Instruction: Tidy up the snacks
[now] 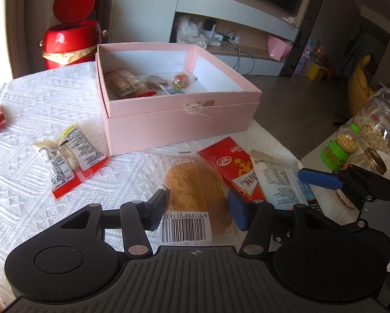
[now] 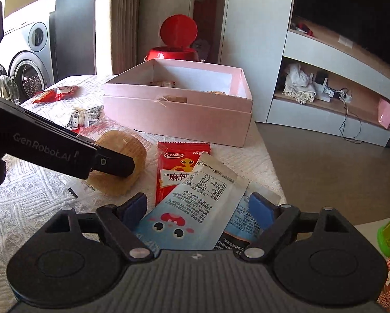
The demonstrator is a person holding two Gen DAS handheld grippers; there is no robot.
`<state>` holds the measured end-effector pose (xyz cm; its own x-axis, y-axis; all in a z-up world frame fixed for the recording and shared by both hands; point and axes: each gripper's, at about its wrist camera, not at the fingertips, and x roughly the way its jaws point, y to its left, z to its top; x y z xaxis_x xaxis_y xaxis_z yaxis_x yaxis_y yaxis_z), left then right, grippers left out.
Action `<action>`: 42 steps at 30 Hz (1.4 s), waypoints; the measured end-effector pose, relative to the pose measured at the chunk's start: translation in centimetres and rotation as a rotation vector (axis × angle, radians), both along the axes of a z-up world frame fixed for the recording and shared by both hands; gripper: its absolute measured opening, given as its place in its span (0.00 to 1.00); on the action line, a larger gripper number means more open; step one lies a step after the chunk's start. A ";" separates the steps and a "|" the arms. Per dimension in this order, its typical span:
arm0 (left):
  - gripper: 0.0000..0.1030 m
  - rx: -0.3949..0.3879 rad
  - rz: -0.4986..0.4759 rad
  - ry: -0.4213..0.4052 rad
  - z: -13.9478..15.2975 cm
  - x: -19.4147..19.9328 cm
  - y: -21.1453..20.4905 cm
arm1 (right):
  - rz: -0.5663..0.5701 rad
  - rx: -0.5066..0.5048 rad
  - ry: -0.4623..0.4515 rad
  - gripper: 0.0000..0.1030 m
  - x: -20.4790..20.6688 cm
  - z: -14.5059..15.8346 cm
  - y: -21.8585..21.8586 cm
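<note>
Left claw [image 1: 197, 212] spread astride the cake packet [image 1: 192, 198] on the tabletop [image 1: 25, 182]; right claw [image 2: 199, 208] spread over the blue sachet [image 2: 195, 208]. Pickup step. Next: pinch, carry to pink box [image 1: 179, 122].

Both grippers are angled down at the table [image 1: 25, 99], side by side near its front edge. Left gripper [image 1: 197, 212] has its jaws about halfway apart, straddling a clear-wrapped cake [image 1: 192, 182]. One pad is right against each side of the wrapper, but I honestly can't tell if they're pressing on it. From the right wrist view, the left one's black finger [image 2: 116, 164] lies across the top of that cake. Right gripper [image 2: 199, 208] is spread wide, blue pads on either side of a white and blue sachet [image 2: 192, 208], and clear of it. In the left view, its blue finger [image 1: 317, 177] pokes in from the right edge.
</note>
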<state>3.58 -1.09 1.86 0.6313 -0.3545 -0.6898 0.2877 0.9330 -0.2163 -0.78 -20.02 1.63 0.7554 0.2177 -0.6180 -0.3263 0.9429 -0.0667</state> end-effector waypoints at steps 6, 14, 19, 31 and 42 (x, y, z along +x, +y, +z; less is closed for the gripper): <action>0.49 0.053 0.101 -0.033 0.7 -2.9 3.6 | 0.010 -0.012 -0.004 0.85 0.0 0.0 0.2; 0.50 0.003 0.176 -0.012 0.6 -4.8 7.3 | 0.237 0.031 -0.006 0.85 -2.6 0.6 2.6; 0.50 -0.018 0.157 -0.014 0.3 -4.6 6.6 | 0.224 -0.008 -0.094 0.80 -3.9 2.0 3.4; 0.50 -0.136 0.120 0.020 -0.5 -3.7 6.1 | -0.094 0.230 0.205 0.78 1.2 0.7 -2.4; 0.50 -0.100 0.136 0.016 -0.1 -4.2 7.3 | 0.218 0.033 0.126 0.81 -2.2 0.1 4.9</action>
